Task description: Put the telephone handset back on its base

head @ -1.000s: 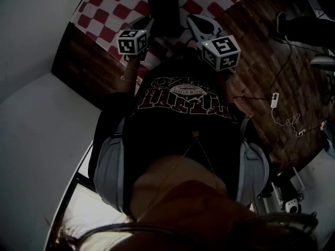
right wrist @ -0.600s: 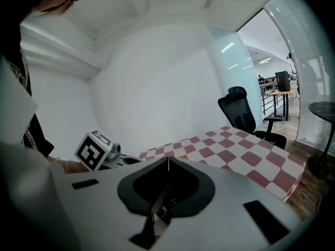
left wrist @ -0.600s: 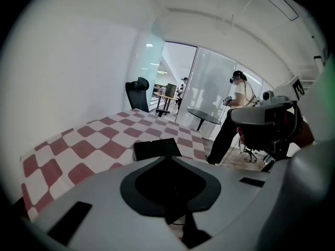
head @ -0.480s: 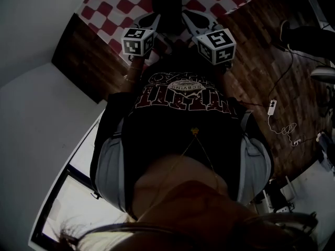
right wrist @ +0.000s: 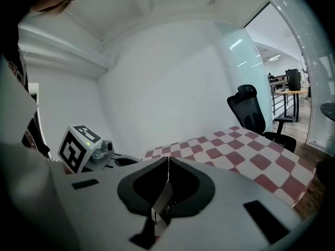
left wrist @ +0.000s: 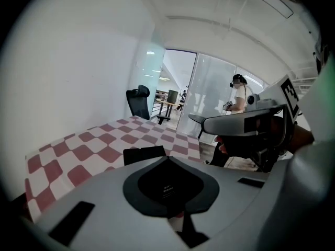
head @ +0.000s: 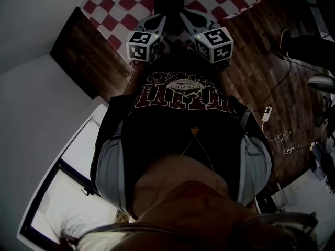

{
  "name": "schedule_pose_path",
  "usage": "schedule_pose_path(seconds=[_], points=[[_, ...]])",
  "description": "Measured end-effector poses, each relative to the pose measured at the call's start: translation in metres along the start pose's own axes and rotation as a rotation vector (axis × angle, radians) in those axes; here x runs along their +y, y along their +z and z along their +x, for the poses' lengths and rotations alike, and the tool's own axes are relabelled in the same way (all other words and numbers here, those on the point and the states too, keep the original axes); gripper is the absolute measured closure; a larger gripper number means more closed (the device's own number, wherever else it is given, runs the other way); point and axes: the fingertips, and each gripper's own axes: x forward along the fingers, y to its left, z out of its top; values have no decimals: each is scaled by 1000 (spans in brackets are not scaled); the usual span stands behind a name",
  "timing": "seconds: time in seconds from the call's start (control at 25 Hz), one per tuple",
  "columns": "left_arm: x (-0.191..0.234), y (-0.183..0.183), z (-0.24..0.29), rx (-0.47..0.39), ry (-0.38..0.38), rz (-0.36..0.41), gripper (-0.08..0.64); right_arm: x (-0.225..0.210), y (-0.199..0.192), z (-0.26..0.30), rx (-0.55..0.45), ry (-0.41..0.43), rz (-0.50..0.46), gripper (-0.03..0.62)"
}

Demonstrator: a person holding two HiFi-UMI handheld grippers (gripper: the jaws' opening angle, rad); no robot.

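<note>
**Black telephone (head: 168, 3) on checked worktop (head: 118, 7); both tongs pressed together, nothing held**

Nearest the head camera is the person's dark printed T-shirt (head: 180, 95). Ahead of it, both tongs reach side by side over the worktop, their tips angled toward each other.

The left tongs (head: 161, 19) have just been closing. Their jaws now meet tip to tip with nothing between them. The right tongs (head: 184, 15) have their jaws pressed together along a thin seam, also with nothing between them.

Just beyond both tips, the telephone lies as a flat black block on the red-and-white checked cloth. Neither pair of tongs grips it. Handset and base cannot be told apart.

To the right of the worktop, the wooden floor (head: 251, 61) carries white cables (head: 272, 124). Farthest off, past the worktop's far end, stand a black office chair (right wrist: 251, 111) and a glass partition (left wrist: 209, 98).
</note>
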Motion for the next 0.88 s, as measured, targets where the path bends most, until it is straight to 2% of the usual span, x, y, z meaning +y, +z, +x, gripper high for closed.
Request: schedule_pose_path(seconds=[0.24,0.52,0.72,0.88], points=[[-4,23,-5,-62,-20,-29,549,2,4,1,-7,4,-2,572],[-7,53,-17,-110,-18,-9,549,5,12,0,-6,3,-13,572],[-16,71,-26,-149,-14,57,549,6,23,-5,-26,8,-23,572],[-22,86,-33,-182,-5,71,549,7,34,-8,-51,20,-38,572]])
